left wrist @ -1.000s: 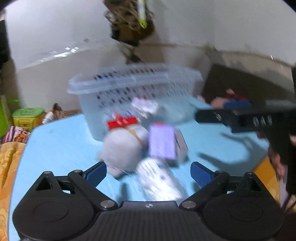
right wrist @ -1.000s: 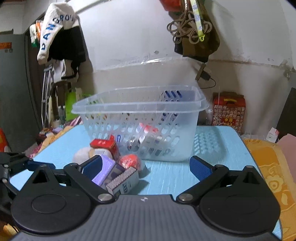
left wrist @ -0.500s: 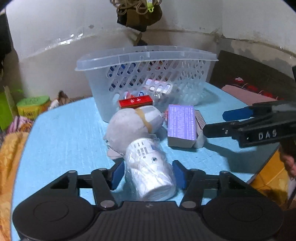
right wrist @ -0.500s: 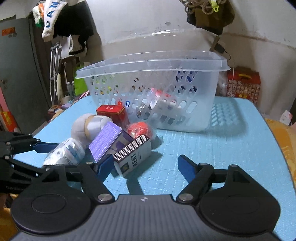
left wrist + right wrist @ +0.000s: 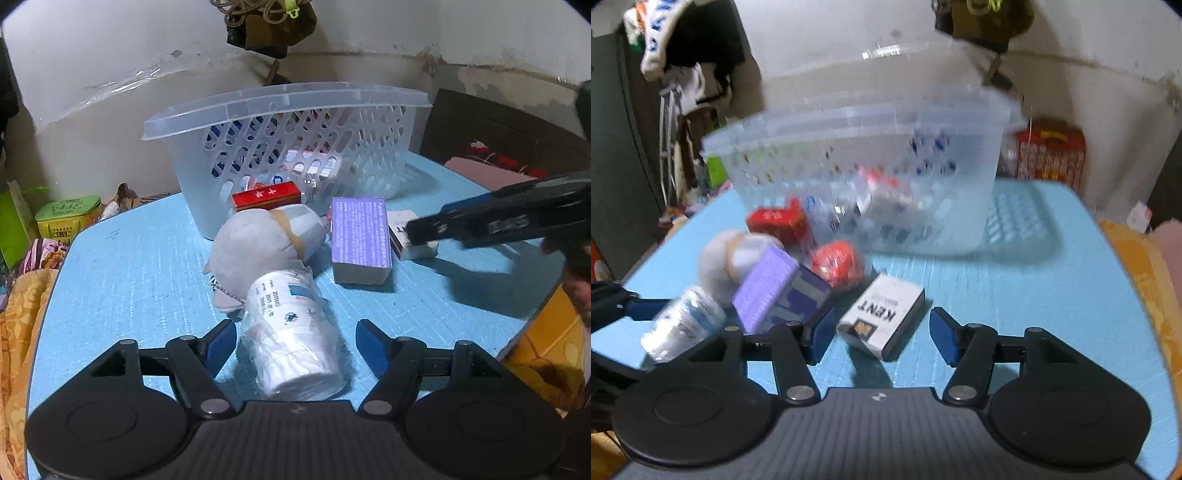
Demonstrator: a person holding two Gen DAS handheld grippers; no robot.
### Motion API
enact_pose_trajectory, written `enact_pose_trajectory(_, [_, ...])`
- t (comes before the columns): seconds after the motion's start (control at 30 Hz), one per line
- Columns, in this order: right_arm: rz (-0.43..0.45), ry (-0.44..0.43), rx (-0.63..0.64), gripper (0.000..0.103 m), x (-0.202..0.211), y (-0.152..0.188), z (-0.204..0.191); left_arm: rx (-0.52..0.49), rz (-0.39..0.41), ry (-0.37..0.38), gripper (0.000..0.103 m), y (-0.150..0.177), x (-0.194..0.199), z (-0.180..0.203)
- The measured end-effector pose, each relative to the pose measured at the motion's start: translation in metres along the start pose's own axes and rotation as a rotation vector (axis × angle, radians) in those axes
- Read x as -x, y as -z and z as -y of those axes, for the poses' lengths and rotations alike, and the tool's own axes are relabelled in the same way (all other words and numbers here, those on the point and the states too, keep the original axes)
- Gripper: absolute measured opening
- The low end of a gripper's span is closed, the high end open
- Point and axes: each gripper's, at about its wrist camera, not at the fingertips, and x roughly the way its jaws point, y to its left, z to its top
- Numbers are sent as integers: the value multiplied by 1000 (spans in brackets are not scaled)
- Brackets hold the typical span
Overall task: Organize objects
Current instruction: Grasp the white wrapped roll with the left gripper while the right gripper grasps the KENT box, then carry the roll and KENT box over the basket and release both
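A clear plastic basket [image 5: 295,122] with several small items inside stands on the blue table [image 5: 122,266]. In front of it lie a grey plush toy [image 5: 258,240], a red box [image 5: 266,194], a purple box [image 5: 360,232], a white KENT box [image 5: 882,317], a red ball [image 5: 836,264] and a wrapped stack of white cups [image 5: 295,332]. My left gripper [image 5: 295,341] is open around the cup stack, pads apart from it. My right gripper [image 5: 879,336] is open around the KENT box, also seen in the left wrist view [image 5: 424,232].
A green tin [image 5: 68,216] and patterned cloth [image 5: 22,332] lie off the table's left edge. A red gift box [image 5: 1051,155] stands behind the table by the wall. Clothes hang at the far left [image 5: 683,44]. An orange cloth [image 5: 1145,277] lies at the right.
My right gripper has moved forward and now straddles the KENT box. My left gripper's jaws have opened a little wider around the cup stack.
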Motion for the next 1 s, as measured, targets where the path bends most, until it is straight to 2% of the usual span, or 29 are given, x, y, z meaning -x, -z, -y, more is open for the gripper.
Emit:
enact_pose_trajectory(0.1, [2,-7,-27,61,-7,-2,2,-8,-3,-12,76,1,-1,3])
enact_pose_trajectory(0.27, [4,5,30,63,-12,1,-8,-12,-11,-17,79,2,-2,4])
enact_pose_trajectory(0.4, [8,-8,68,48,-9,1,-11,-3,-14,-18,81,2,-2,2])
enact_pose_trajectory(0.43, [16,-14,70,47,-7,1,-11,-6,-10,-20,76,3,-2,2])
enact_pose_trajectory(0.47, [24,-12,83,40,-3,0,-11,-10,-1,-19,69,3,0,3])
enact_pose_trajectory(0.5, [30,-12,92,22,0,0,-10,-19,9,-23,55,4,2,4])
enact_pose_trajectory(0.53, [33,-14,90,18,3,-1,-8,-25,13,-31,55,4,3,4])
enact_pose_trajectory(0.63, [38,-32,62,18,9,-3,4,-33,46,-54,55,3,10,6])
enact_pose_trajectory(0.8, [36,-40,27,18,11,-3,17,-51,89,-42,55,0,17,11])
enact_pose_trajectory(1.0, [64,-33,57,17,20,-4,15,-45,128,-39,55,-3,24,12])
